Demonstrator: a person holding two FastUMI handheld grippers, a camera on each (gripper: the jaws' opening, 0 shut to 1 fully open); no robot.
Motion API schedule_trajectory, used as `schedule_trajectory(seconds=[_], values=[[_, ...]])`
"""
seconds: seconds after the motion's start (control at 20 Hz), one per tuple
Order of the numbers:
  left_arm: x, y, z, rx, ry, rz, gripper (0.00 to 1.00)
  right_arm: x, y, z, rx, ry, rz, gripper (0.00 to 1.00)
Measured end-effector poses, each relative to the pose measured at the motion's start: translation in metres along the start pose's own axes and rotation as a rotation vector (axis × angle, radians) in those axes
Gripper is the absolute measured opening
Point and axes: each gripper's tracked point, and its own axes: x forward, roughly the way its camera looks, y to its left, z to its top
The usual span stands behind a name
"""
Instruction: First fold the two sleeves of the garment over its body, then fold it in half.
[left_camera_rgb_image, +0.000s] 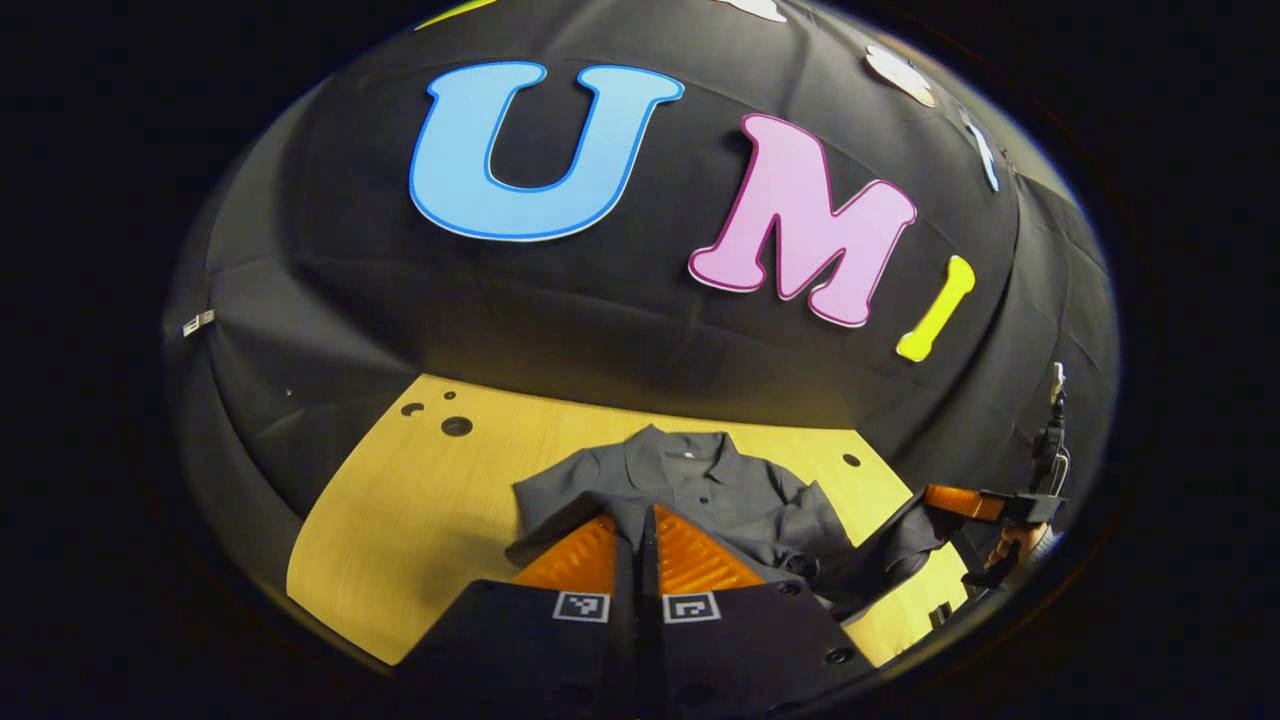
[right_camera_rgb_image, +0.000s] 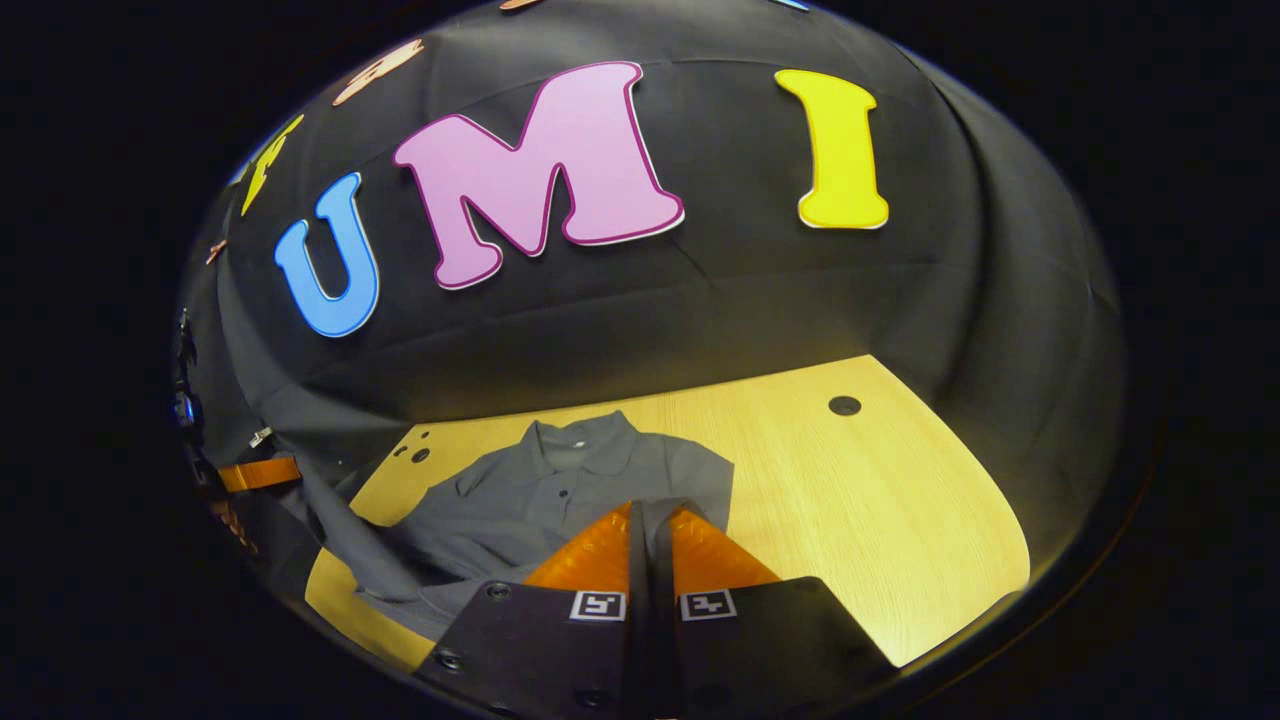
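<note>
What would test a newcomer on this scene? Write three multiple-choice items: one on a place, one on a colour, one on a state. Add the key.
1. Where does the shirt lie?
A. On a wooden table
B. On the floor
C. In a basket

2. What colour is the shirt?
A. Red
B. White
C. Grey

3. How do the two grippers stand?
A. Wide open, high above the shirt
B. Closed on the shirt's cloth
C. Resting on bare wood, away from the shirt

Key:
1 A: the shirt is spread on the light wooden table, collar toward the far wall.
2 C: its body, collar and sleeves are all grey.
3 B: the left gripper and the right gripper each have their fingers together with cloth pinched between, and each view shows the other gripper holding up a lifted part of the shirt.
</note>
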Motion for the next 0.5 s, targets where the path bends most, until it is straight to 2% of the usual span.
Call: schedule_trajectory(seconds=[0.25,0.5], values=[[0.048,0.003,0.032,-0.007,-0.034,0.005,0.05,0.042,-0.006,0.029,-0.022,-0.033,-0.009,0.05],[0.105,0.016,0.048,-0.016,-0.041,0.028,0.05,0.086,-0.011,0.037,-0.031,-0.046,-0.027,0.05]])
